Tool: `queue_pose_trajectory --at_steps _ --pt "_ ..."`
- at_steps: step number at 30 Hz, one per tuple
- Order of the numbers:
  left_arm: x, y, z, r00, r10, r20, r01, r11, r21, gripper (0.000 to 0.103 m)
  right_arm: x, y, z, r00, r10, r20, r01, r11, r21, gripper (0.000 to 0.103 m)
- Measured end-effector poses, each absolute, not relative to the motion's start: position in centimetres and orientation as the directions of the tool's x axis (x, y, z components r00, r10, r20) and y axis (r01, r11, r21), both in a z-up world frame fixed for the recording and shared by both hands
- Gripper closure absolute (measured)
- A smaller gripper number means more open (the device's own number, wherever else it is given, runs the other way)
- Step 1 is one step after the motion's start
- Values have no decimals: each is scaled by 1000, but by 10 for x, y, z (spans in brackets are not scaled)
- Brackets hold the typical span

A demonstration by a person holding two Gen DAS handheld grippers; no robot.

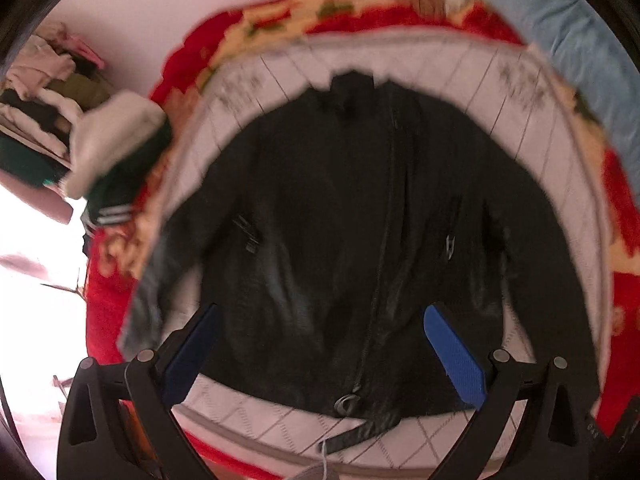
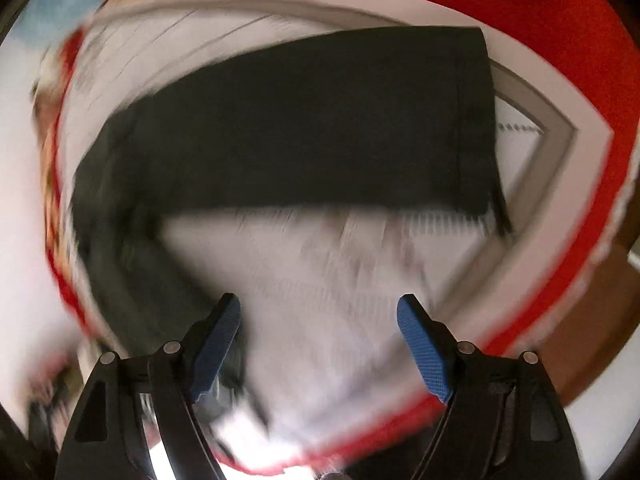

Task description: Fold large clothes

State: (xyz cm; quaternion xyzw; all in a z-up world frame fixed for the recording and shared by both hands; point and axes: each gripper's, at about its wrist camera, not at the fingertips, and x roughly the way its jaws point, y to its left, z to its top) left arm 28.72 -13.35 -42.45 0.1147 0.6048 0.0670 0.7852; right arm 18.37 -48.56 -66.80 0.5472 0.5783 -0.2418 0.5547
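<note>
A black zip-front jacket (image 1: pixel 344 216) lies spread flat, front up, on a white quilted mat (image 1: pixel 280 420), collar at the far end. My left gripper (image 1: pixel 320 320) hovers above its hem, jaws wide open and empty. In the right wrist view a black sleeve (image 2: pixel 320 128) of the jacket stretches across the mat (image 2: pixel 320 288), cuff to the right. My right gripper (image 2: pixel 319 312) is open and empty, over bare mat just below the sleeve. This view is motion-blurred.
The mat lies on a red flowered blanket (image 1: pixel 624 320). A pile of folded clothes (image 1: pixel 48 112) and a white and dark green garment (image 1: pixel 116 148) sit at the left. A light blue pillow (image 1: pixel 568 40) is at the far right.
</note>
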Motion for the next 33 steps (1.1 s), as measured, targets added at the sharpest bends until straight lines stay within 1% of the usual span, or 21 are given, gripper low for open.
queue_pose_trajectory --at_steps 1,3,6,7,8,9,10,11,12,13,15,16,18,20,23,25,26,27,29,30,33 --pt "289 -138 -440 242 242 -940 34 966 257 0 185 -487 -686 215 339 -916 914 262 311 21" --pt "290 -149 -465 224 220 -949 54 970 237 0 183 -492 -710 272 283 -920 930 166 326 20" --pt "292 -170 -492 199 204 -958 93 970 226 0 179 -494 -720 316 179 -932 943 52 330 20" --pt "292 -174 -500 188 202 -961 99 970 224 0 178 -494 -720 334 140 -932 940 20 340 21" --pt "294 -179 -506 179 196 -964 102 971 217 0 178 -494 -716 341 113 -933 939 9 345 32" --pt "293 -182 -512 171 186 -968 103 973 205 0 180 -495 -714 343 80 -936 939 9 345 53" --pt "295 -185 -515 170 184 -968 107 973 203 0 184 -499 -717 360 43 -932 932 22 361 65" --pt "297 -189 -518 166 183 -969 112 973 203 0 187 -502 -716 358 25 -933 933 34 359 82" --pt "298 -192 -522 161 181 -970 116 973 201 0 189 -507 -717 353 -3 -936 935 33 353 91" --pt "303 -196 -525 157 176 -972 116 974 195 0 189 -514 -718 366 -42 -930 931 17 366 91" --pt "309 -204 -529 152 169 -974 122 975 188 0 190 -523 -718 377 -74 -923 926 4 378 90" --pt "311 -207 -532 154 166 -974 129 974 187 0 190 -525 -725 408 -64 -911 912 -15 410 87" --pt "315 -214 -535 156 165 -974 138 973 187 0 197 -521 -734 501 14 -866 865 -52 499 57" --pt "319 -218 -538 153 164 -975 141 972 185 0 205 -516 -739 568 35 -822 822 -80 564 47" --pt "324 -224 -541 153 162 -975 146 972 185 0 216 -519 -749 615 36 -788 786 -108 609 44" --pt "328 -226 -543 154 167 -974 143 971 190 0 227 -520 -754 646 8 -763 756 -147 638 51" --pt "332 -226 -544 154 167 -974 140 972 189 0 231 -528 -754 648 -2 -762 752 -156 640 77" --pt "335 -225 -545 153 165 -974 135 973 186 0 239 -534 -753 646 -8 -764 753 -163 638 98" --pt "343 -222 -544 154 167 -974 123 975 186 0 253 -540 -742 633 -38 -773 761 -149 631 98" --pt "347 -219 -542 155 165 -974 115 976 184 0 263 -546 -728 617 -56 -785 777 -110 619 98" --pt "360 -203 -533 162 165 -973 83 980 181 0 275 -545 -669 623 -89 -777 781 33 623 99"
